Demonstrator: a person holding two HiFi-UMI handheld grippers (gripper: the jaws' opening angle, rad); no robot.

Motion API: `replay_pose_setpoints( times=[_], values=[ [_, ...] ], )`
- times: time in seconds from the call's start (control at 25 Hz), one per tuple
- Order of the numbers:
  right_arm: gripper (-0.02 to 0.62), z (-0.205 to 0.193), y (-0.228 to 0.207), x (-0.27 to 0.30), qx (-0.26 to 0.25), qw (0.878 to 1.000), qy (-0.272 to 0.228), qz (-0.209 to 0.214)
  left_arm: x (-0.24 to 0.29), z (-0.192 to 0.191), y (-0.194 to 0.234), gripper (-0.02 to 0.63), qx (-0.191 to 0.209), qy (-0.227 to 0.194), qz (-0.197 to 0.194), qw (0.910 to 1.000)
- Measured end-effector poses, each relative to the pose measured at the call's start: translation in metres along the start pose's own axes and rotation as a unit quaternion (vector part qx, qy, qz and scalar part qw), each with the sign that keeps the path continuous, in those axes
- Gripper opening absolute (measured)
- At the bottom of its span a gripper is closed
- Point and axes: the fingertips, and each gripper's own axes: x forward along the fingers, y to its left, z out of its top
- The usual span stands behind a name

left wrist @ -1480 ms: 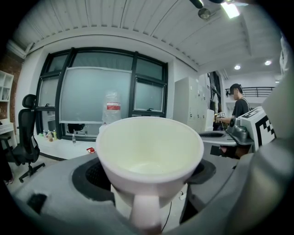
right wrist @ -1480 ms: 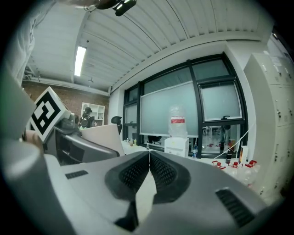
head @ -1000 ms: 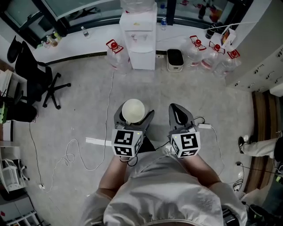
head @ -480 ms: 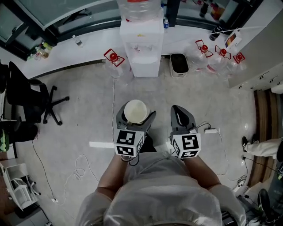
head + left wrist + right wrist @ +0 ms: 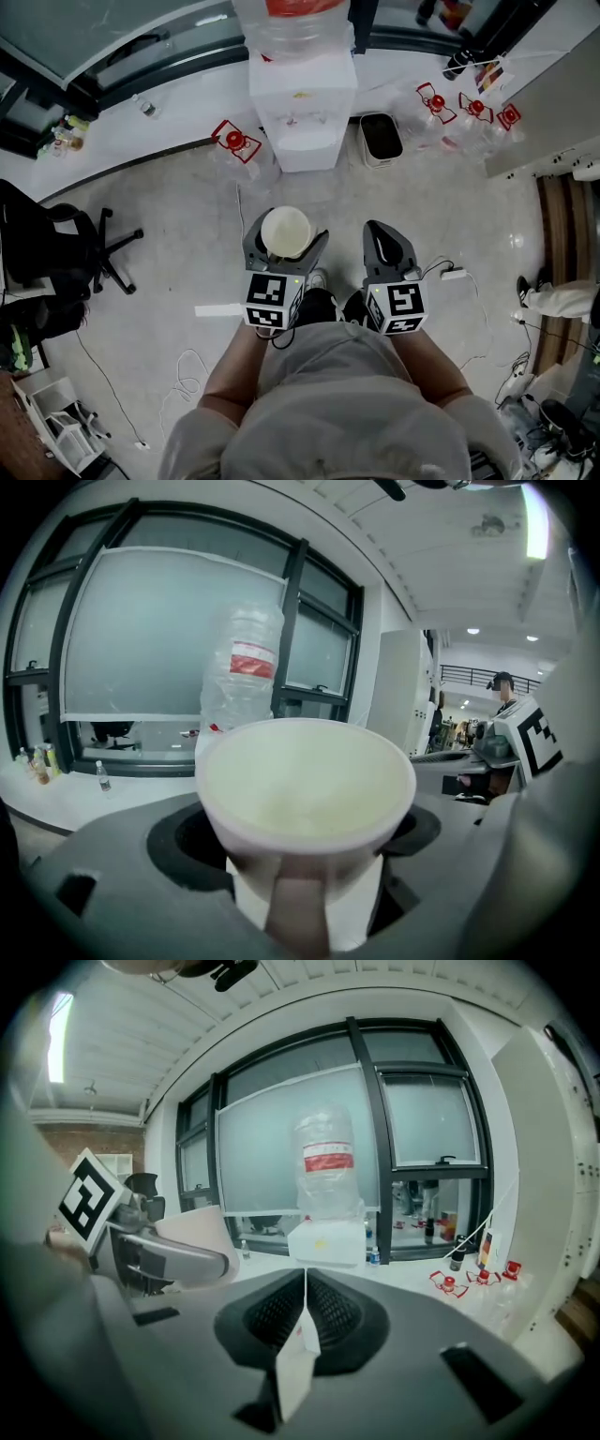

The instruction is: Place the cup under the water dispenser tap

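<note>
Grey shirt (image 5: 347, 412) — grey hand-held grippers (image 5: 284, 236) (image 5: 380, 230)

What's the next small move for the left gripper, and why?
Probably advance the left gripper straight ahead toward the water dispenser. It is shut on the cup, which sits upright, and the dispenser stands some way ahead, so the cup is not yet under it.

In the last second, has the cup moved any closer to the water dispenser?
Yes. The cup, held in the left gripper, has moved forward: the strip of floor between it and the water dispenser has shrunk.
</note>
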Motion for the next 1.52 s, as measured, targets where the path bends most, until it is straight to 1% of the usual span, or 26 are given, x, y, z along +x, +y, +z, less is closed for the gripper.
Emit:
replay_pose_setpoints(
  times=[0.16,0.28,0.44,0.56,0.68,0.8,0.96,1.12,1.24,1.36,1.52],
  values=[
    [0.029,-0.001,0.003,0.029,0.003,1.0,0.016,0.016,0.025,-0.006,0.016,0.463,-0.004,0.012,-0.006,0.9999],
    [0.029,-0.01,0.002,0.05,0.006,0.999,0.029,0.029,0.043,-0.017,0.025,0.463,-0.006,0.017,-0.002,0.9998],
    [0.029,-0.025,-0.008,0.079,0.008,0.998,0.046,0.049,0.077,-0.028,0.032,0.463,-0.007,0.02,0.001,0.9998],
    [0.029,-0.034,-0.019,0.102,0.002,0.996,0.057,0.068,0.104,-0.039,0.036,0.463,-0.005,0.032,0.004,0.9995],
    [0.029,-0.041,-0.035,0.133,-0.013,0.995,0.053,0.079,0.138,-0.052,0.041,0.463,-0.011,0.031,-0.001,0.9995],
    [0.029,-0.061,-0.046,0.161,-0.033,0.994,0.052,0.091,0.169,-0.077,0.048,0.463,-0.015,0.037,-0.002,0.9992],
    [0.029,-0.096,-0.066,0.196,-0.036,0.993,0.065,0.088,0.21,-0.109,0.066,0.463,-0.002,0.045,0.007,0.999],
    [0.029,-0.131,-0.082,0.226,-0.029,0.992,0.076,0.096,0.251,-0.145,0.08,0.463,-0.011,0.062,0.012,0.9979],
    [0.029,-0.149,-0.091,0.246,-0.035,0.991,0.075,0.106,0.284,-0.167,0.089,0.462,-0.011,0.061,0.019,0.9979],
    [0.029,-0.165,-0.101,0.261,-0.037,0.991,0.074,0.109,0.315,-0.187,0.1,0.463,-0.022,0.058,0.034,0.9975],
    [0.029,-0.186,-0.118,0.281,-0.026,0.991,0.079,0.1,0.355,-0.204,0.114,0.463,-0.018,0.047,0.047,0.9976]
  ],
)
